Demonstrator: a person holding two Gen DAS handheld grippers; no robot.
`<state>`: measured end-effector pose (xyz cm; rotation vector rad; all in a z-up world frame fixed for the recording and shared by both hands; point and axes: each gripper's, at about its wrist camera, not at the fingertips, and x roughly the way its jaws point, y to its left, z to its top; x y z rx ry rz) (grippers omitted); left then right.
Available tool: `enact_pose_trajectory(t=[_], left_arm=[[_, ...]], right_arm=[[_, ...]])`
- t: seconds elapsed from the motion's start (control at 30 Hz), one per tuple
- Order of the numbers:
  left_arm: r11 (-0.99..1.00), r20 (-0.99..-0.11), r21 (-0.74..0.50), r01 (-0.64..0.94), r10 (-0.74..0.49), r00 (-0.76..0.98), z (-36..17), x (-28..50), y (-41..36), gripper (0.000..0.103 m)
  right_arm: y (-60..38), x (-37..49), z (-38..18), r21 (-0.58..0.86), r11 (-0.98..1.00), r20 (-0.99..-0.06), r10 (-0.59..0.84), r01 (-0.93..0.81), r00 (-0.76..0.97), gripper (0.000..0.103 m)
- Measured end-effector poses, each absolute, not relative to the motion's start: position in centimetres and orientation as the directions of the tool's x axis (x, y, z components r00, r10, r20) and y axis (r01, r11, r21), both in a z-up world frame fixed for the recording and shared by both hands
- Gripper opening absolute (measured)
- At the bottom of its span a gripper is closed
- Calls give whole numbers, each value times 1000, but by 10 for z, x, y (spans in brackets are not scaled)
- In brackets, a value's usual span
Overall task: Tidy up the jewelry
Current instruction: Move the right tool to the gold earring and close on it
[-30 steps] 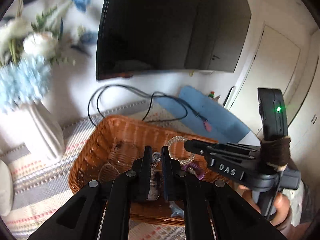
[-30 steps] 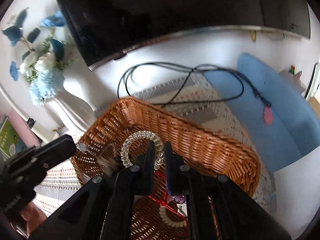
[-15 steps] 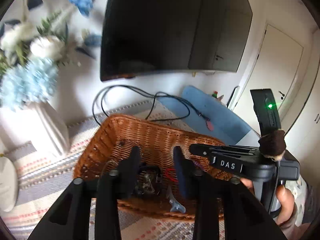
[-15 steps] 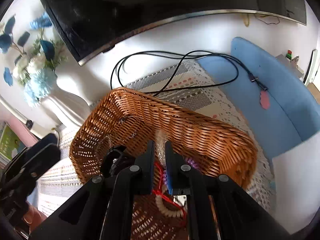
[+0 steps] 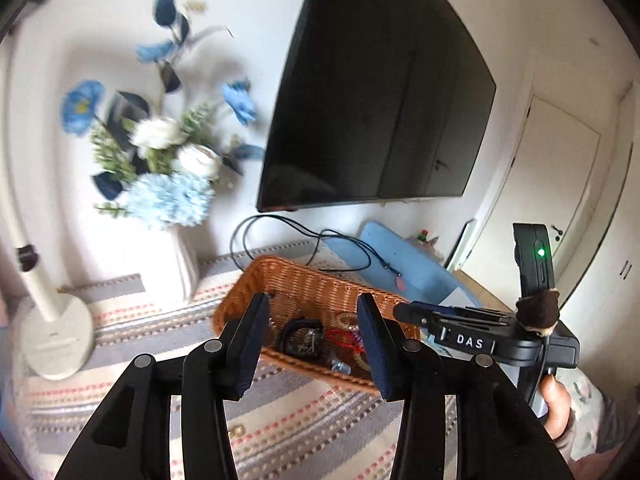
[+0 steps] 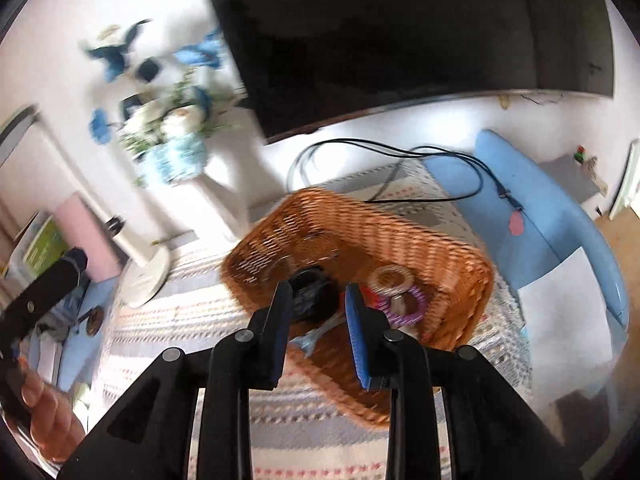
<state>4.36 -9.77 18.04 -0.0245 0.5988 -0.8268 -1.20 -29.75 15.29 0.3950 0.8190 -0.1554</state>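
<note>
A brown wicker basket sits on a striped cloth and holds jewelry: a black watch-like band, red cord, a clear bead bracelet, a purple spiral ring and a blue clip. My left gripper is open and empty, raised in front of the basket. My right gripper is open and empty above the basket's near side; it also shows at the right of the left wrist view.
A white vase of blue and white flowers stands left of the basket. A white lamp base is further left. A black cable and blue mat lie behind, under a wall-mounted TV.
Both grippers opened and pulled up and back from the basket. The bead bracelet the right one held now lies in the basket; the left one released its piece too.
</note>
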Motion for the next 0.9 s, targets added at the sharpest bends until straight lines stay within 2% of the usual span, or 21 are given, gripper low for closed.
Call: enact_pose_trajectory(t=[0.13,0.27,0.47,0.63,0.77,0.9], left_arm=[[713,-491,-240,659,-674,551,165,24,-68,50],[763,-558,-245,598,-616,556,128,20,-46,50],[829,-655,-333,449,-546,522,52,35,-11,50],[850,-684,-367,378,-522,510,13,31,7,50],[895,-709,-286,344,-439,552,-2,23,5,49],[898,-671,-202,390,-417,613,8,7,-4,48]], right_arm=[[-263,-23,133,308,933,-750,120,183,651,36],[-233,-32,103,335,937,-776,216,97,593,36],[-197,-51,73,365,931,-787,305,6,536,36],[-160,-65,57,349,932,-774,346,-100,530,36],[-143,-69,39,342,934,-783,346,-107,517,32],[-140,-64,30,307,948,-808,308,-88,502,28]])
